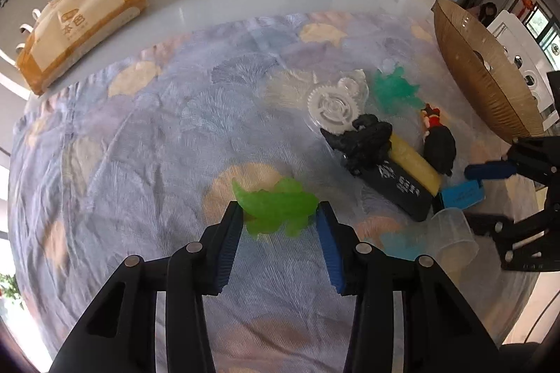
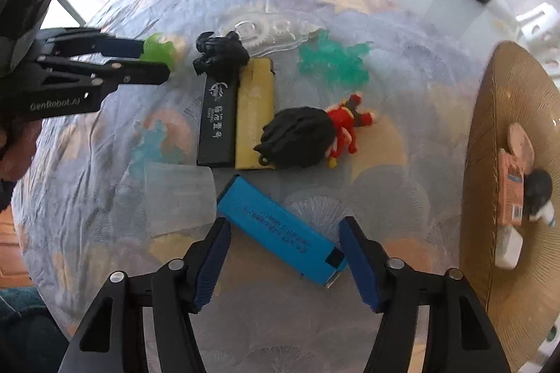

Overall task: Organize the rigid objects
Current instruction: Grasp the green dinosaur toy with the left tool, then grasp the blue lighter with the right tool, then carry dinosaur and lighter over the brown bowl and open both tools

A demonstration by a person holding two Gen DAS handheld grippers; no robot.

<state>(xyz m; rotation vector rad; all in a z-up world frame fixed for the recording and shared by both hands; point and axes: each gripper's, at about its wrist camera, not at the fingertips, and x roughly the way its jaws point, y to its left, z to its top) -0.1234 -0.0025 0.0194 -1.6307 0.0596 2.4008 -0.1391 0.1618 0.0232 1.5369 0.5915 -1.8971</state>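
Observation:
A translucent green animal toy (image 1: 276, 208) lies on the patterned cloth (image 1: 140, 145). My left gripper (image 1: 280, 215) points steeply down, and its blue pads touch the toy at both ends. In the right wrist view the same toy (image 2: 159, 47) sits at the left gripper's (image 2: 157, 59) tips. A blue lighter (image 2: 280, 226) lies slantwise on the cloth between the fingers of my right gripper (image 2: 285, 233). Those pads stand beside its two ends, and I see no press on it.
A woven tray (image 2: 497, 114) at the right holds an orange carton and a small figure. On the cloth lie a black lighter (image 2: 215, 124), a yellow lighter (image 2: 253, 114), a black dragon (image 2: 220, 52), a red-clothed doll (image 2: 301, 136), a teal toy (image 2: 332, 61) and a tipped clear cup (image 2: 178, 194).

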